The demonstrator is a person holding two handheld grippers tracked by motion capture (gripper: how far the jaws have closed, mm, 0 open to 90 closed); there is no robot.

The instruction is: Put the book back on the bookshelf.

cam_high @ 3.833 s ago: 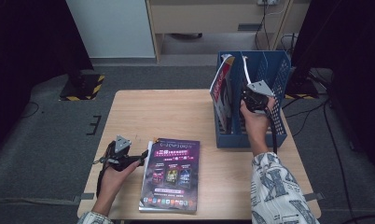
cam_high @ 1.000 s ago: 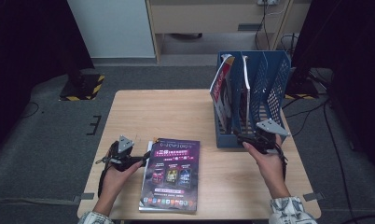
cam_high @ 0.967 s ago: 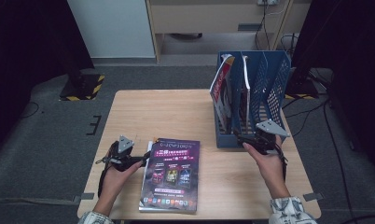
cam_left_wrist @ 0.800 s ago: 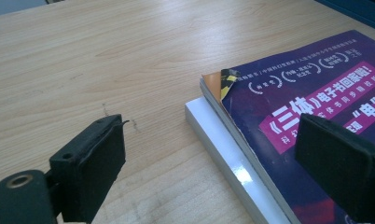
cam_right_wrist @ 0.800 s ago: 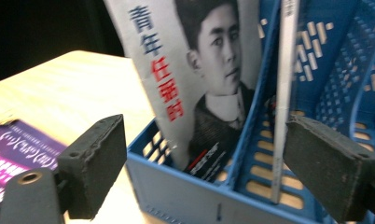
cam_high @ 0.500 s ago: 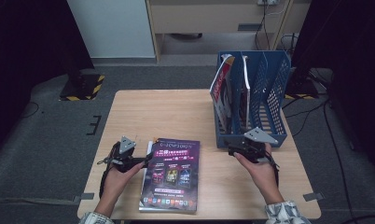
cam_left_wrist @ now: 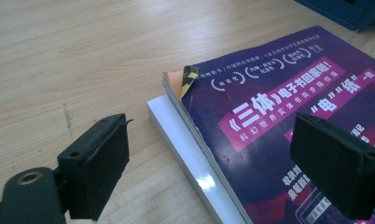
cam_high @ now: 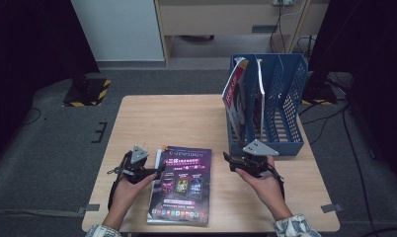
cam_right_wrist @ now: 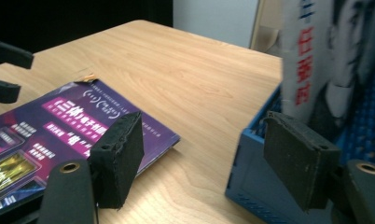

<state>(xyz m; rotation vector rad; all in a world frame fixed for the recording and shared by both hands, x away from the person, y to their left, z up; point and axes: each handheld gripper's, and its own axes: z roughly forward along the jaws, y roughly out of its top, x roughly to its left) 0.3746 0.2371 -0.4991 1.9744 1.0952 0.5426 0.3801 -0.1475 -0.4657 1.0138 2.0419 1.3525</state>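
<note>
The purple magazine (cam_high: 180, 183) lies flat on the wooden tabletop (cam_high: 177, 118), between the two grippers. The left gripper (cam_high: 152, 173), jaws spread and empty, is held at the magazine's near edge. The right gripper (cam_high: 227, 161), empty, has just been closing its jaws and points toward the cover. The top copy should be pinched at its thin edge only (two more lie beneath). The cover is glossy and limp; the blue file rack (cam_high: 285, 98), just behind the right gripper, is rigid perforated plastic.
</note>
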